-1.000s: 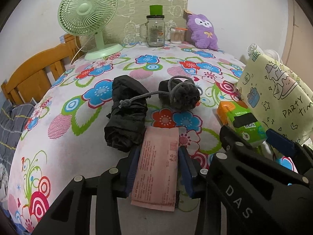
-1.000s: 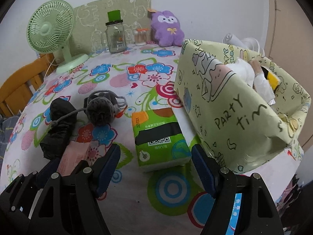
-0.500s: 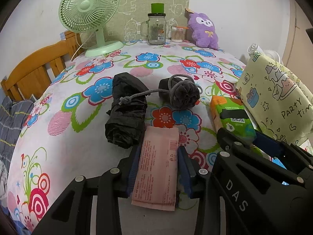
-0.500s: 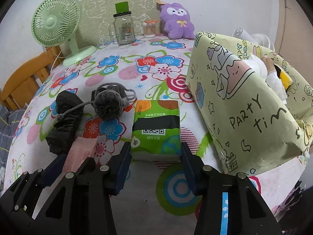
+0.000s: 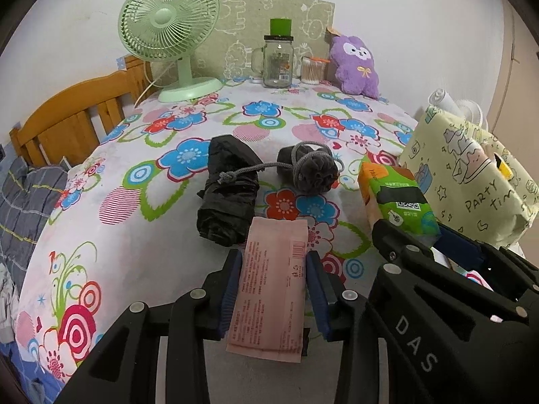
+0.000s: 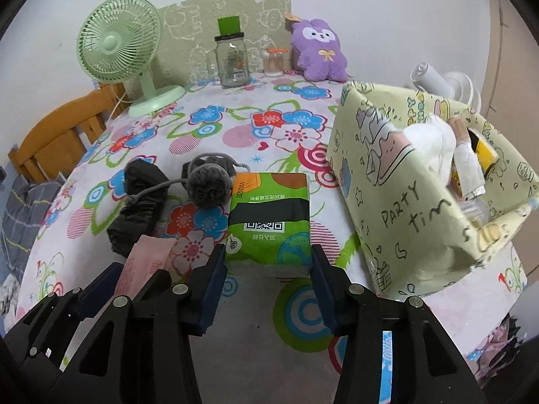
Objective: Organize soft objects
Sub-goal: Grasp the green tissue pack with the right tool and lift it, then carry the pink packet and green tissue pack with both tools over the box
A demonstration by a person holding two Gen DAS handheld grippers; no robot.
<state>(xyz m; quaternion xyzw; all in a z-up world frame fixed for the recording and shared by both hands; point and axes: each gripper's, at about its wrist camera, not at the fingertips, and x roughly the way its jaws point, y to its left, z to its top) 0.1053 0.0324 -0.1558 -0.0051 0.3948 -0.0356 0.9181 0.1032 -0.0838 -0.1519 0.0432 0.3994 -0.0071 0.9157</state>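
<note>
My left gripper is shut on a flat pink packet, its blue pads pressing both long edges; the packet lies on the flowered tablecloth. My right gripper is closed against the near end of a green tissue pack, one finger on each side. A black folded cloth bundle and a grey pom-pom with a cord lie beyond the packet. The yellow "party time" fabric bin stands to the right and holds white soft items.
At the table's back stand a green fan, a glass jar, a small cotton-swab pot and a purple plush. A wooden chair is at the left edge. Grey checked cloth hangs off the left.
My right gripper moved forward and closed from wide open onto the green tissue pack. My left gripper stayed shut on the pink packet.
</note>
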